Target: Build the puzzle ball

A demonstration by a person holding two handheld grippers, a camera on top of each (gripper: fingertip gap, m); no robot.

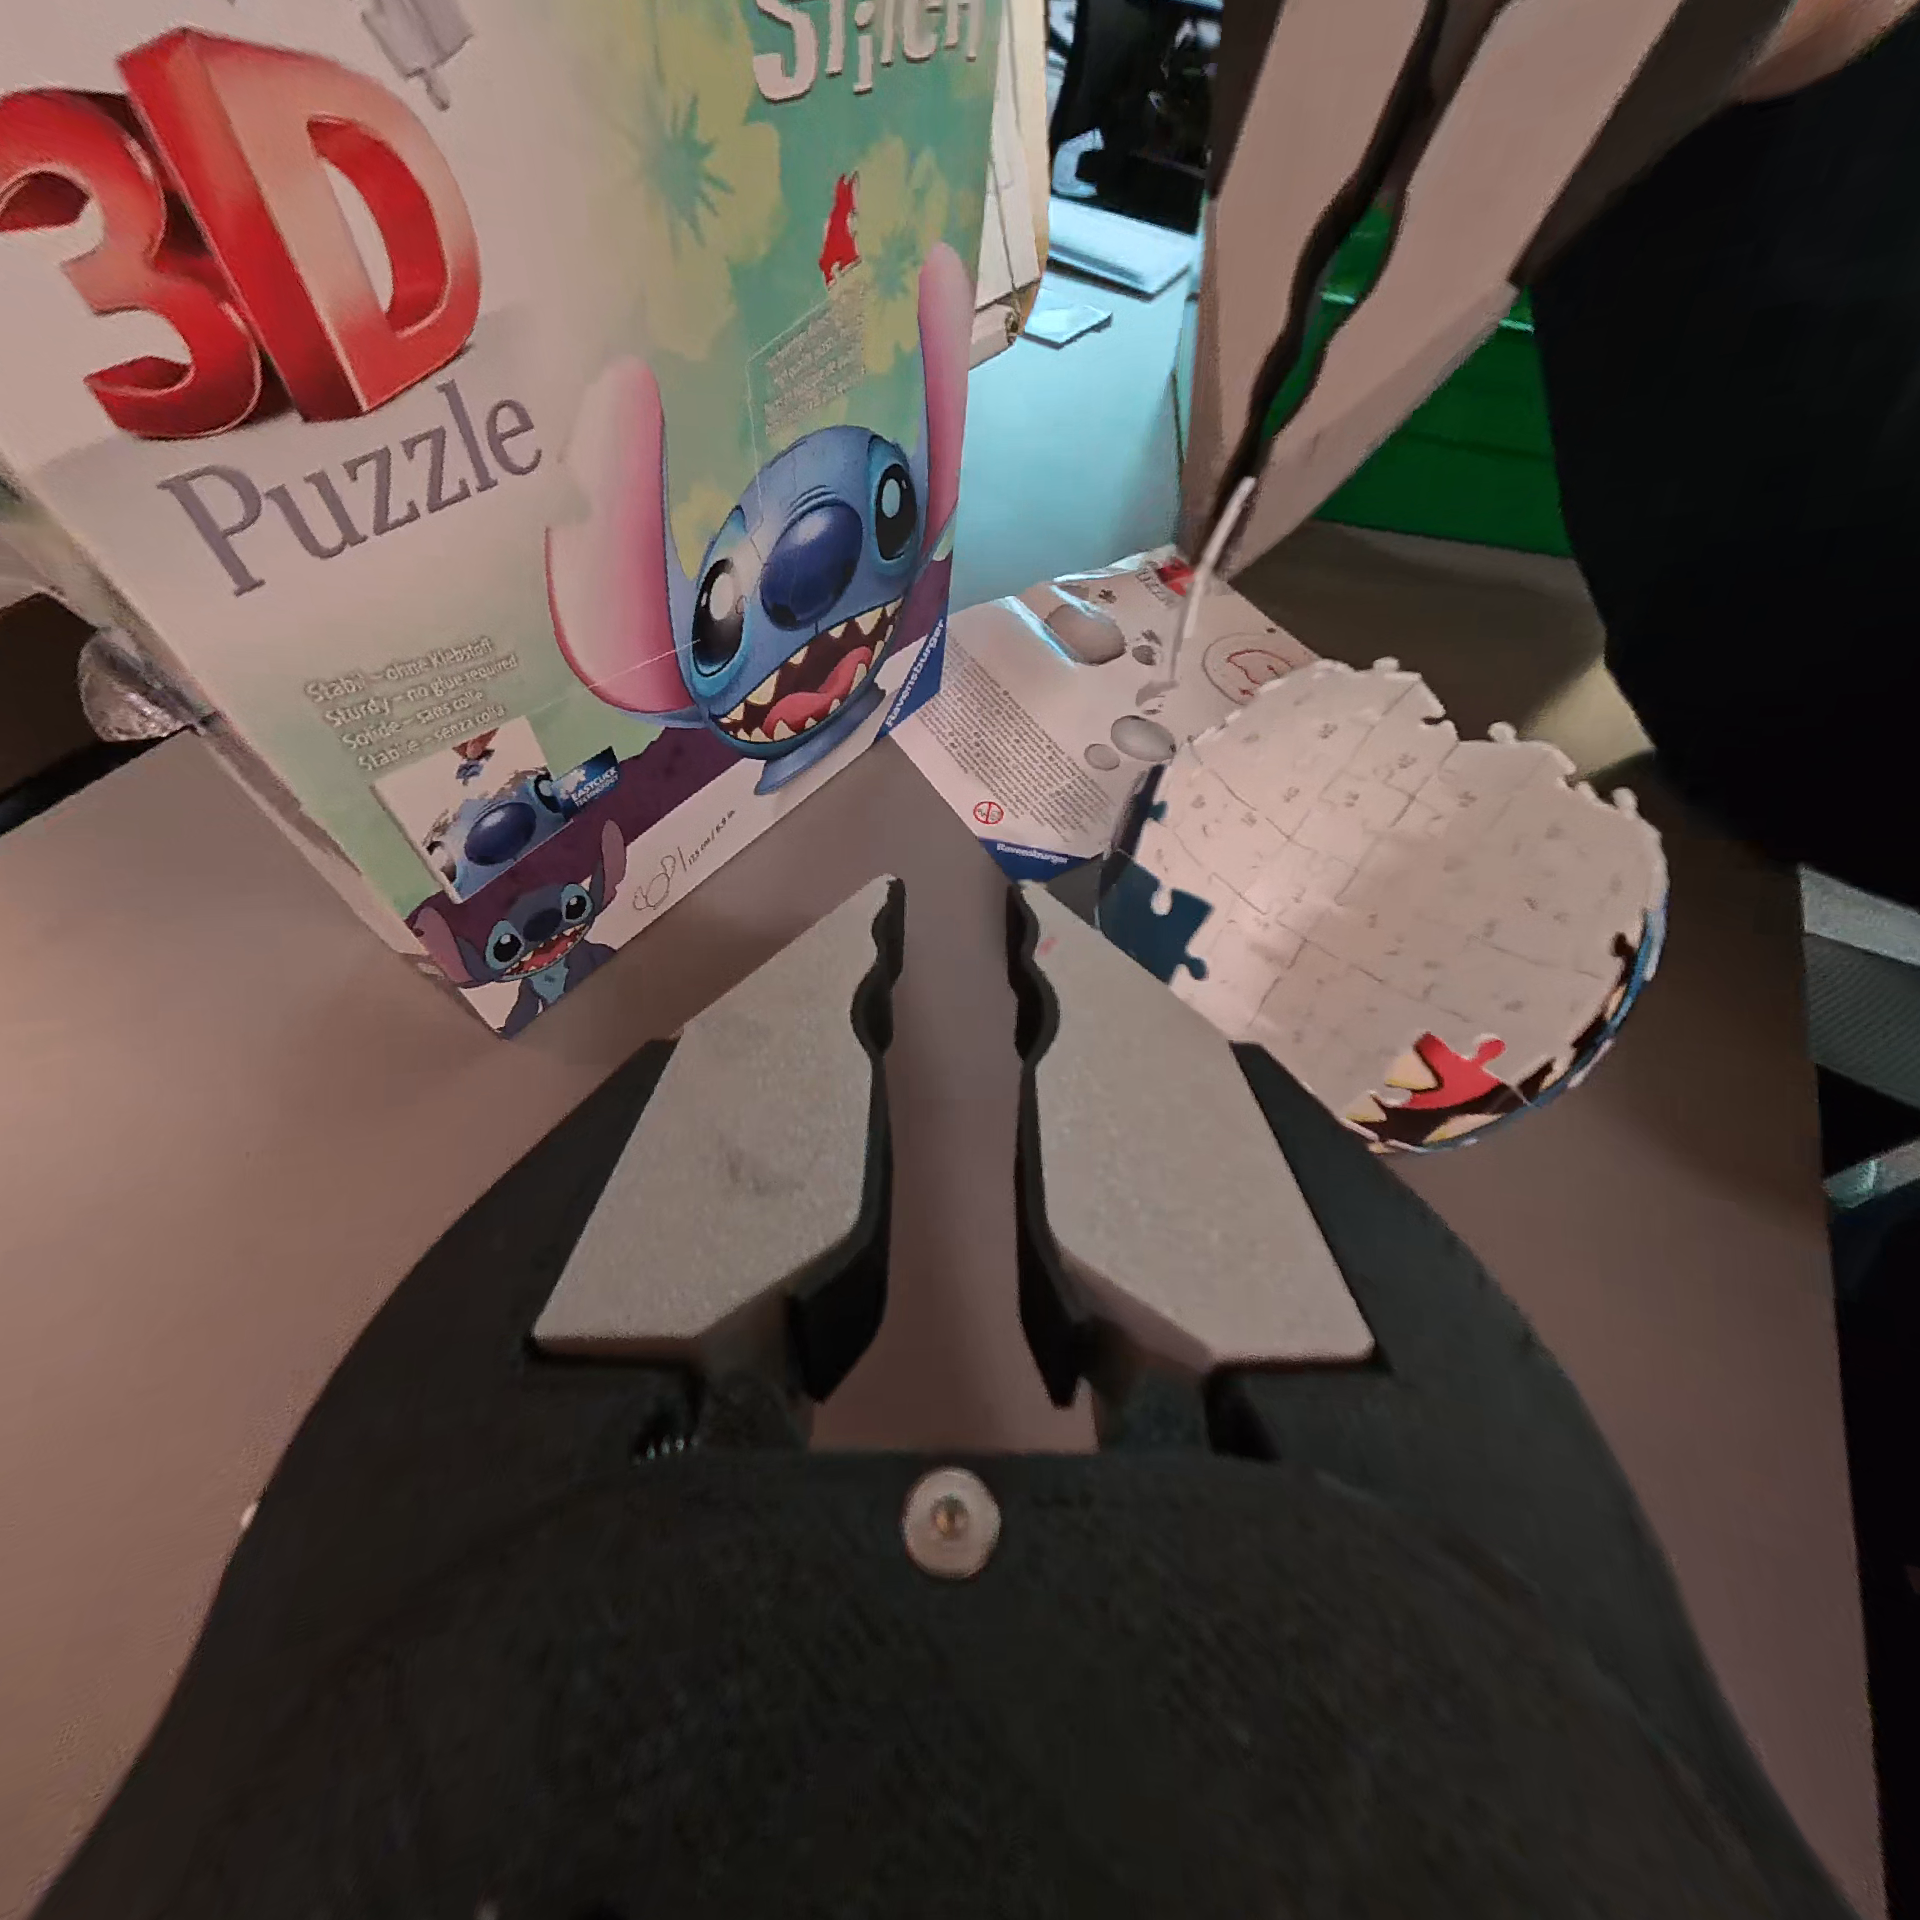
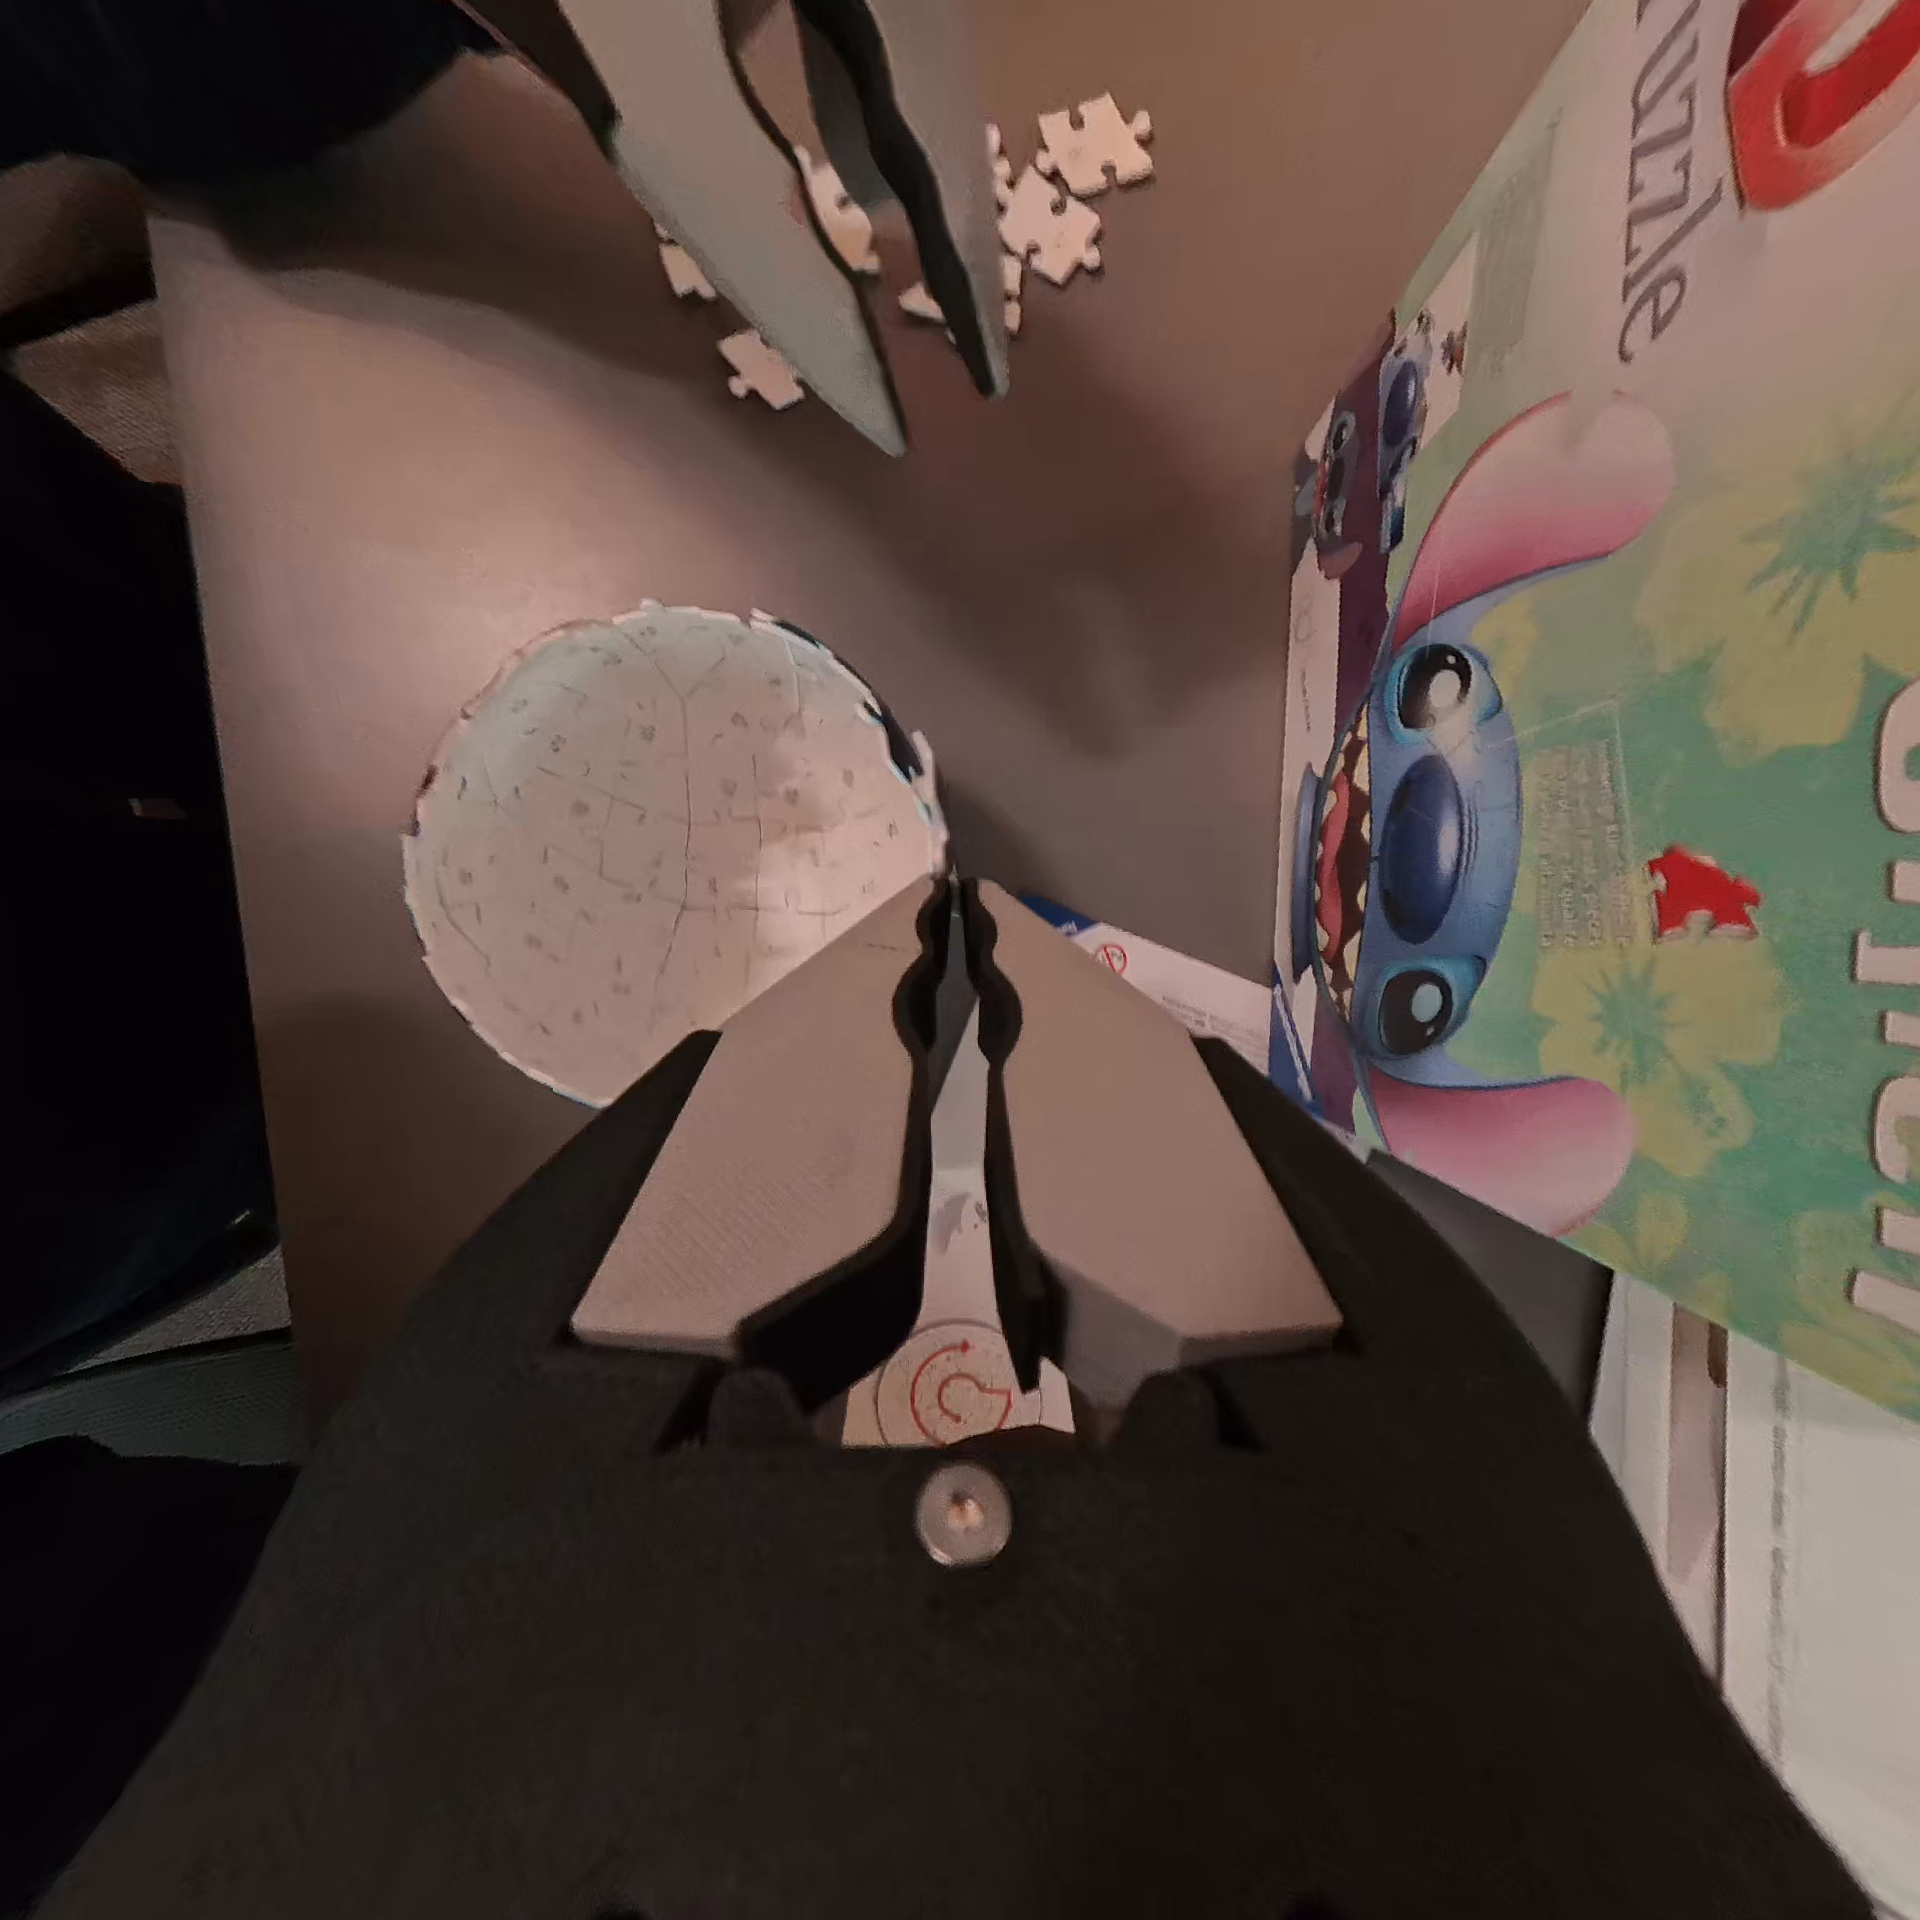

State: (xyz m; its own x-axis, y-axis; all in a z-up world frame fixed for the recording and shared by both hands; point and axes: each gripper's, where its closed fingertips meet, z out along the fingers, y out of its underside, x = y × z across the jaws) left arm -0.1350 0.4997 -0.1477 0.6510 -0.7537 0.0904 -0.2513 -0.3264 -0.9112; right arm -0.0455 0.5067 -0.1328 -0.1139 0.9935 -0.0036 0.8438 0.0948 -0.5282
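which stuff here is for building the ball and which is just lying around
For the job:
- half-built white-inside puzzle ball shell
- loose white puzzle pieces
- thin white piece pinched in the right claw
- open left claw

Lying about:
- colourful cardboard puzzle box
- printed paper instruction sheet

Table in front of left gripper [image 1: 954, 914]: bare, free to pass.
Box [image 1: 582, 499]: stands upright, closes the far left side.
Half ball [image 1: 1392, 914]: right of the left gripper, hollow side up, open from above.
Leaflet [image 1: 1039, 717]: flat between box and half ball, its near corner under the ball's edge.
Right gripper [image 2: 956, 885]: above the leaflet, at the half ball's rim.
Loose pieces [image 2: 1060, 197]: scattered under the left gripper, bare table around them.
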